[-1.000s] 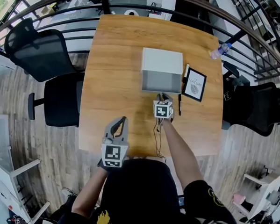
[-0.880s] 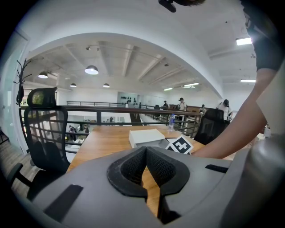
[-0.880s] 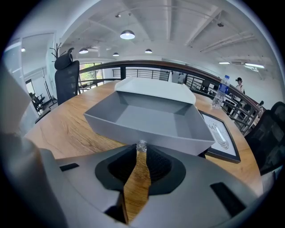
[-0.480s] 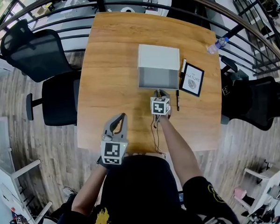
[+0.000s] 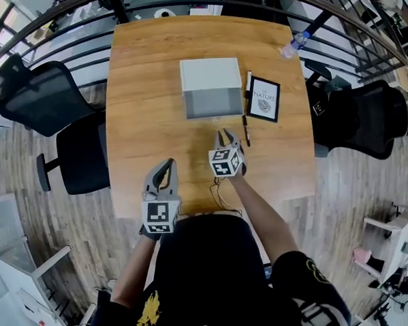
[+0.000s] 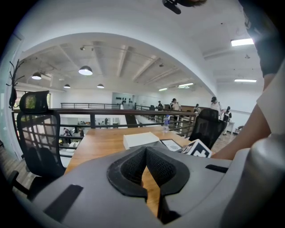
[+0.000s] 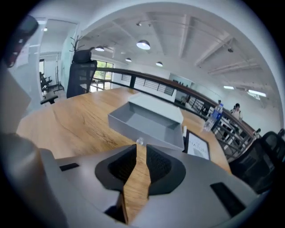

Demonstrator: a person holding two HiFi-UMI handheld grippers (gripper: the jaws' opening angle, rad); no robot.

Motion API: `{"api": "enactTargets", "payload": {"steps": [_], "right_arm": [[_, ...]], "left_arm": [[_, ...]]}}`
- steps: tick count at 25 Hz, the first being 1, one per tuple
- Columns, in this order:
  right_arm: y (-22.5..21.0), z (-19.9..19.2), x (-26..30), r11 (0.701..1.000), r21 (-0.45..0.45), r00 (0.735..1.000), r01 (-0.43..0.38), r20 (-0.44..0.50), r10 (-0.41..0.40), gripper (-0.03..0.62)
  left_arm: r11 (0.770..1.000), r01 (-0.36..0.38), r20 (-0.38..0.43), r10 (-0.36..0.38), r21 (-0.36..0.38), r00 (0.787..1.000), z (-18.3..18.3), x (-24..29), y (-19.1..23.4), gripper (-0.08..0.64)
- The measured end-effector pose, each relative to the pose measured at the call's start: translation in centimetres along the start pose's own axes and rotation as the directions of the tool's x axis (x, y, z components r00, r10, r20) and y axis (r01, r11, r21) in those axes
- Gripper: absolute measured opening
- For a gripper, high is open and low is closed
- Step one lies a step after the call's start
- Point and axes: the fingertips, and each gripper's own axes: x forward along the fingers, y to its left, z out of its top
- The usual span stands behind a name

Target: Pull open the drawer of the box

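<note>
A white box (image 5: 210, 74) lies mid-table with its grey drawer (image 5: 214, 102) pulled out toward me, empty inside. In the right gripper view the drawer (image 7: 147, 121) has a small clear knob (image 7: 140, 141) on its front. My right gripper (image 5: 224, 135) hovers a short way in front of that knob; its jaws are opening, a narrow gap with nothing between them. The knob sits just beyond the right gripper (image 7: 141, 150) tips, not touched. My left gripper (image 5: 165, 169) stays near the table's front edge, fingertips together on nothing; the left gripper (image 6: 145, 150) faces the box from afar.
A framed card (image 5: 263, 98) and a black pen (image 5: 245, 130) lie right of the box. A water bottle (image 5: 290, 45) lies at the far right corner. A thin cable (image 5: 222, 190) runs over the front edge. Office chairs (image 5: 81, 155) stand around the wooden table (image 5: 146, 94).
My right gripper has drawn back from the drawer front, where its tips were a second ago, leaving a gap of bare table. The left gripper has hardly moved.
</note>
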Motion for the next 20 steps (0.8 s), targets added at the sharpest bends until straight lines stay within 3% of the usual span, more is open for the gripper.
{"api": "enactTargets", "payload": {"steps": [4,8,10,11,14,17,20], "right_arm": [[-1.9,1.5,-6.9,0.981,-0.180,0.991,0.070,0.124,-0.048,0.025],[-4.8,2.9,-12.8,0.921,-0.352,0.972,0.167,0.214,-0.094,-0.003],[-5.7,4.0,-15.6,0.894,-0.403,0.963,0.196,0.253,-0.097,-0.003],[-6.0,4.3,-16.7,0.895,-0.402,0.962,0.195,0.257,-0.094,-0.003],[-6.3,4.4,-19.2,0.943,-0.304,0.968,0.133,0.246,-0.058,-0.003],[-5.9,3.9,-20.5,0.996,-0.084,0.969,0.014,0.248,0.008,-0.003],[-6.5,3.0,-21.1,0.986,0.154,0.969,-0.060,0.247,0.020,-0.003]], "left_arm": [[0.999,0.022,0.007,-0.023,0.032,1.000,1.1,-0.1,-0.4,0.018],[0.997,0.038,0.035,-0.040,0.067,0.999,2.8,0.2,-0.9,0.018],[0.996,0.043,0.028,-0.045,0.081,0.999,2.8,0.0,-1.2,0.018],[0.995,0.047,0.023,-0.049,0.088,0.999,2.8,-0.1,-1.4,0.018],[0.993,0.055,0.002,-0.055,0.104,0.998,2.7,-0.5,-1.5,0.018],[0.992,0.050,-0.014,-0.049,0.118,0.999,2.3,-0.8,-1.2,0.018],[0.987,0.036,-0.010,-0.035,0.155,0.999,2.7,-0.7,-0.6,0.018]]}}
